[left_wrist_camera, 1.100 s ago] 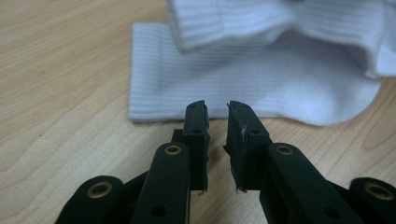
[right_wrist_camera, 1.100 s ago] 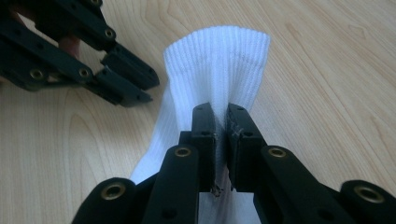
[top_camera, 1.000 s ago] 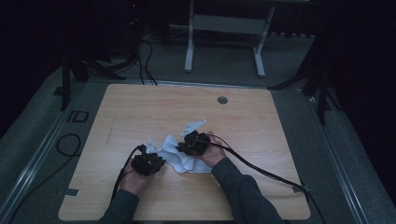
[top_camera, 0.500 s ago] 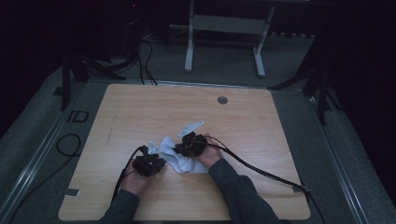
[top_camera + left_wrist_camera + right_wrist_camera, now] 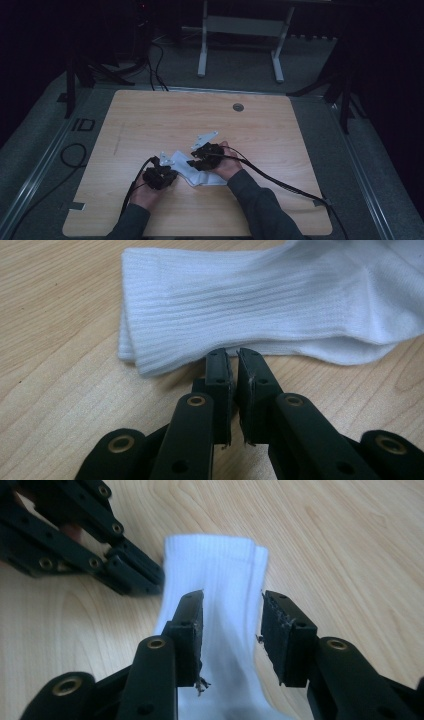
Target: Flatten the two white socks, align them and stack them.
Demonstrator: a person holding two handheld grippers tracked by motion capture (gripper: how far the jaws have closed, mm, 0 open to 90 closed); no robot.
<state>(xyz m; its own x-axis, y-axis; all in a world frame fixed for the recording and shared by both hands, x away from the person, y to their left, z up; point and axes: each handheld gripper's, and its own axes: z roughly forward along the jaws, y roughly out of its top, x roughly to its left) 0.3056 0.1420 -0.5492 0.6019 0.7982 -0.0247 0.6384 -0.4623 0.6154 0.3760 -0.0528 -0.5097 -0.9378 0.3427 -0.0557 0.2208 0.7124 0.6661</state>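
The black fingers (image 5: 220, 385) of the left gripper (image 5: 232, 360) stand almost together, only a thin slit between the pads and nothing caught in it; they have just been closing, and their tips sit just beside the long edge of the white ribbed cotton sock (image 5: 260, 310), near its cuff end, without gripping it. The black fingers (image 5: 187, 635) of the right gripper (image 5: 232, 607) stand moderately apart and have just been opening; the sock (image 5: 220, 580) runs lengthwise through the gap between them, and the pads do not press on it. In the right gripper view the left gripper (image 5: 137, 575) reaches in beside the sock's cuff. From above, the sock (image 5: 187, 167) lies flat on the light wooden bench (image 5: 150, 120), with the left gripper (image 5: 160, 175) at its near-left side and the right gripper (image 5: 205, 155) over its far-right part, a person's hand behind each. A small round grommet (image 5: 238, 107) sits in the bench top, well beyond the sock.
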